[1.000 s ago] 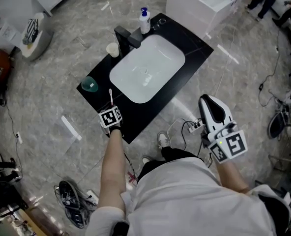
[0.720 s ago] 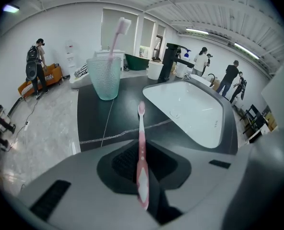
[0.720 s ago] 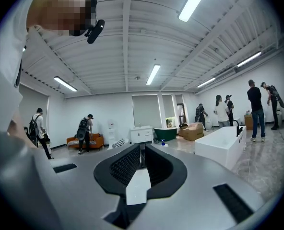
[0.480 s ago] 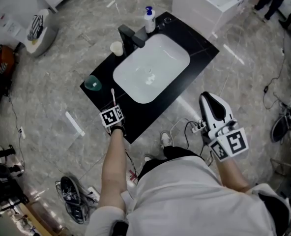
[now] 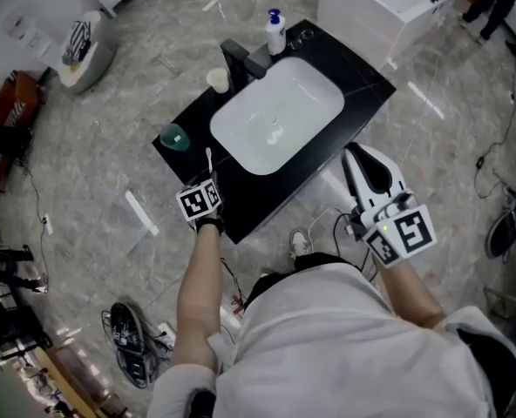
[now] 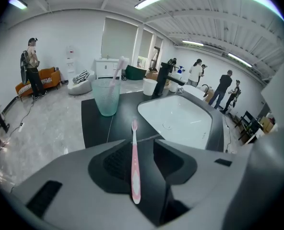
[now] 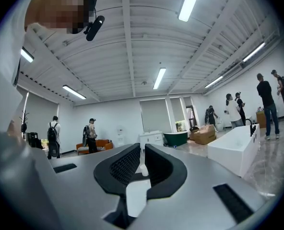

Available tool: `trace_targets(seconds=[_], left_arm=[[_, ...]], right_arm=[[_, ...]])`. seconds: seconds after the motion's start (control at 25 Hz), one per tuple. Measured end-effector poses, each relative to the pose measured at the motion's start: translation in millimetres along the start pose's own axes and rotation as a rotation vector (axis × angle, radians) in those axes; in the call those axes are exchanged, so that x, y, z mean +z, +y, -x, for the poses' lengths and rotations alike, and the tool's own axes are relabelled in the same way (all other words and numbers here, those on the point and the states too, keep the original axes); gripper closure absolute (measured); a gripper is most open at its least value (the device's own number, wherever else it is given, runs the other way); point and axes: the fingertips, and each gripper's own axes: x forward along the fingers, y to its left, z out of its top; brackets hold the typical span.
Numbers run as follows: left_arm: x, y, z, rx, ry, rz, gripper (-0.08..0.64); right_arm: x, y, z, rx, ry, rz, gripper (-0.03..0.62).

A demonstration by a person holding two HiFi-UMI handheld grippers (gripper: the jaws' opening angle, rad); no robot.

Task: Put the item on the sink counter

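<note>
Pink plastic toothbrush (image 6: 135, 176) lay between opening jaws of the left gripper (image 6: 136, 146), translucent green cup (image 6: 106, 98) at eleven o'clock; right gripper (image 7: 141, 153) narrow, empty.

It was a big open hall, like a bathroom showroom. A black sink counter (image 5: 367, 77) stood alone on a grey stone floor (image 5: 92, 146). There were a white tub (image 7: 230, 150), long ceiling lights (image 7: 190, 1) and people (image 6: 224, 87) standing about.
</note>
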Motion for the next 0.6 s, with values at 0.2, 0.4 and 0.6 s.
trace_targets(seconds=[0.2, 0.4, 0.6], left_arm=[[14, -11, 31, -0.017, -0.085, -0.035, 0.503], [24, -13, 63, -0.014, -0.191, -0.054, 0.557], [35, -18, 94, -0.020, -0.278, -0.052, 0.558]], right_arm=[[1, 25, -9, 0.071, 0.016, 0.011, 0.537], [-7, 47, -12, 0.119, 0.049, 0.023, 0.537], [-6, 69, -12, 0.172, 0.079, 0.057, 0.537]])
